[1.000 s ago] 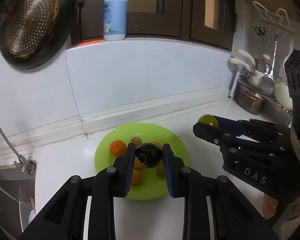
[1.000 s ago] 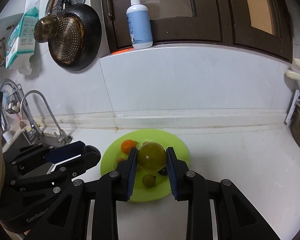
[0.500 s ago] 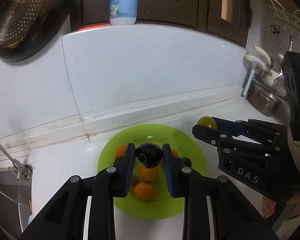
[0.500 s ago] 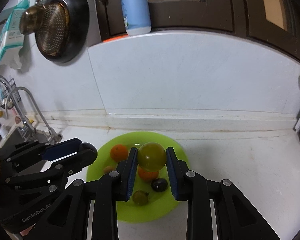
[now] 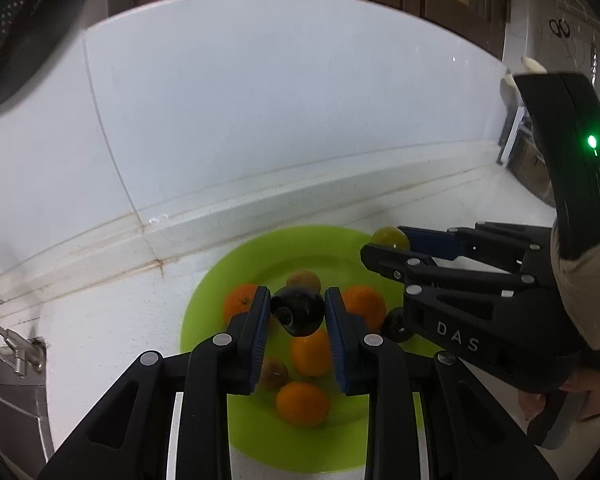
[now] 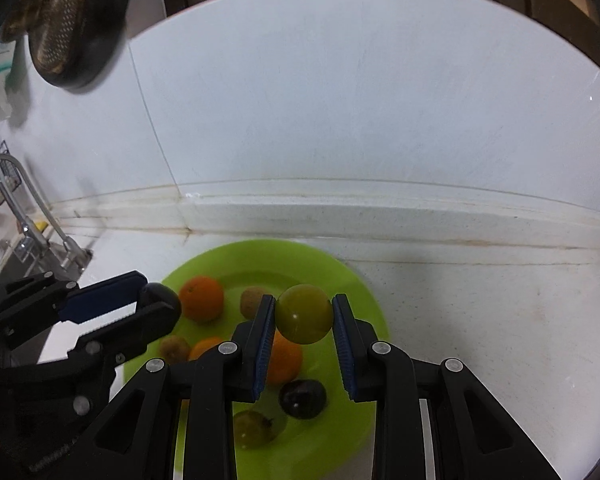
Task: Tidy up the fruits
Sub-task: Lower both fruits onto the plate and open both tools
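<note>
Black left tongs (image 5: 298, 312) clamp dark plum (image 5: 299, 311); right tongs (image 6: 303, 316) clamp green fruit (image 6: 303, 314).

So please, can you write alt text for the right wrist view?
The right gripper holds a green fruit above a green plate with oranges and dark fruits. The left gripper, at left, holds a dark fruit.

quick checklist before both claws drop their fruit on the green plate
1. Left claw shut on dark plum: ok.
2. Right claw shut on green fruit: ok.
3. Both fruits over the green plate: ok.
4. Free spot under the plum: not ok, oranges lie beneath.
5. Free spot under the green fruit: not ok, an orange lies below.
6. Height above plate: cannot tell.
</note>
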A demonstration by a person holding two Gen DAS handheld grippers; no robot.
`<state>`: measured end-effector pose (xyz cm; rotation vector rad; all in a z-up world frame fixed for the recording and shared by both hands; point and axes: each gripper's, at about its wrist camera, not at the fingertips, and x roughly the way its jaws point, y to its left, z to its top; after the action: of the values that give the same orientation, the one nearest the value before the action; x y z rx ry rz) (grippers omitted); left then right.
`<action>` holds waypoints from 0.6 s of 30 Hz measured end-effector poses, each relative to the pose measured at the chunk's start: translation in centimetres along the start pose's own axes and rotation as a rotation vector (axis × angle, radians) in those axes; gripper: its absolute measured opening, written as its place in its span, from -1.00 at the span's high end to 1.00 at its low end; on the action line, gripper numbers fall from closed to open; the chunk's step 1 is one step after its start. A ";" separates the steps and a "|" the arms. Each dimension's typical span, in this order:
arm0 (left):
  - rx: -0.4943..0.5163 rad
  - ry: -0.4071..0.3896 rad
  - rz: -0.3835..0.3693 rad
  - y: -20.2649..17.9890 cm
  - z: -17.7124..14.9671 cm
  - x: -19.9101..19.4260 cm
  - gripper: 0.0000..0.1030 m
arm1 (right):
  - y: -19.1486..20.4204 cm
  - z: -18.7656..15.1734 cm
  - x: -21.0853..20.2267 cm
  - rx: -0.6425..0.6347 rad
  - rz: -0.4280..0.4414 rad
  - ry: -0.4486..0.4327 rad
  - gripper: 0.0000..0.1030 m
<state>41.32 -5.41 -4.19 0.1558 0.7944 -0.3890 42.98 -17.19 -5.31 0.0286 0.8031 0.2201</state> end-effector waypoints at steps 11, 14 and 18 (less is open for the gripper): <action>0.011 0.013 -0.012 -0.2 -0.2 0.7 0.27 | -0.7 -0.3 1.7 0.037 0.004 0.018 0.19; -0.004 0.010 -0.003 0.2 -0.4 0.0 0.22 | -0.8 -0.6 1.2 0.033 -0.010 0.011 0.19; -0.035 -0.013 0.021 1.0 -0.9 -1.7 0.08 | -0.6 -1.2 -0.2 0.041 -0.028 -0.008 0.19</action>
<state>40.00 -3.78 -3.61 0.1291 0.7857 -0.3555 42.13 -17.93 -6.04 0.0564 0.7996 0.1772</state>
